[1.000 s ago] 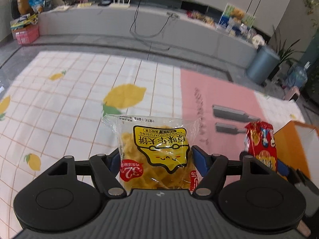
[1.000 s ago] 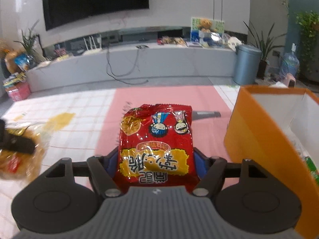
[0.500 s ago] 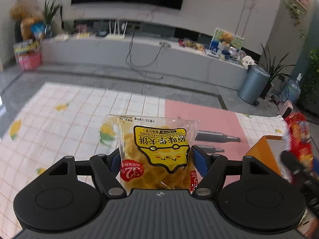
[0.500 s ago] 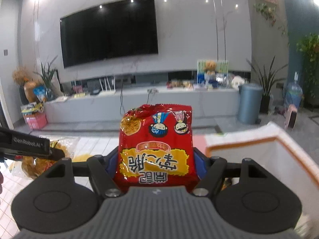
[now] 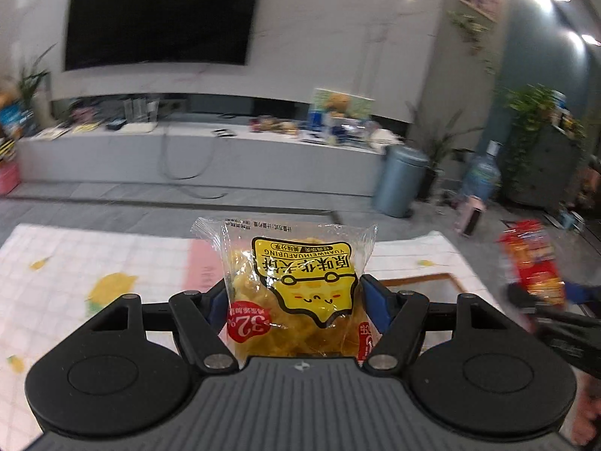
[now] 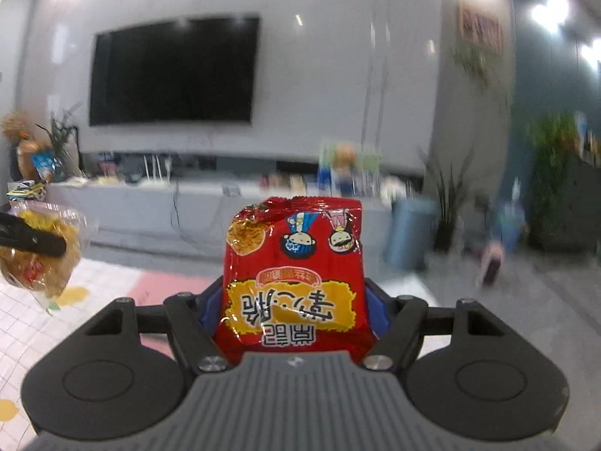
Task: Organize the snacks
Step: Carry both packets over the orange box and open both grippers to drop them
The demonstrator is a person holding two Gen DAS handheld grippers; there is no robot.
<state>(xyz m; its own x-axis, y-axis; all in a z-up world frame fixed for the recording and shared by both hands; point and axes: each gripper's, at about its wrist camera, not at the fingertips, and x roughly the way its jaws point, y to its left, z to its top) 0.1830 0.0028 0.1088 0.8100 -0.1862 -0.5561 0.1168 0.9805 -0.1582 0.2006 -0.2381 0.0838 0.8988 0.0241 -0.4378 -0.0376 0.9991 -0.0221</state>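
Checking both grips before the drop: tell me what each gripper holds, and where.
Left gripper: yellow waffle packet, pinched across its lower sides. Right gripper: red noodle-snack packet, likewise at its lower sides.

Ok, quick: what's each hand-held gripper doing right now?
Left hand-held gripper: closed on the yellow waffle packet.
Right hand-held gripper: closed on the red noodle snack packet.
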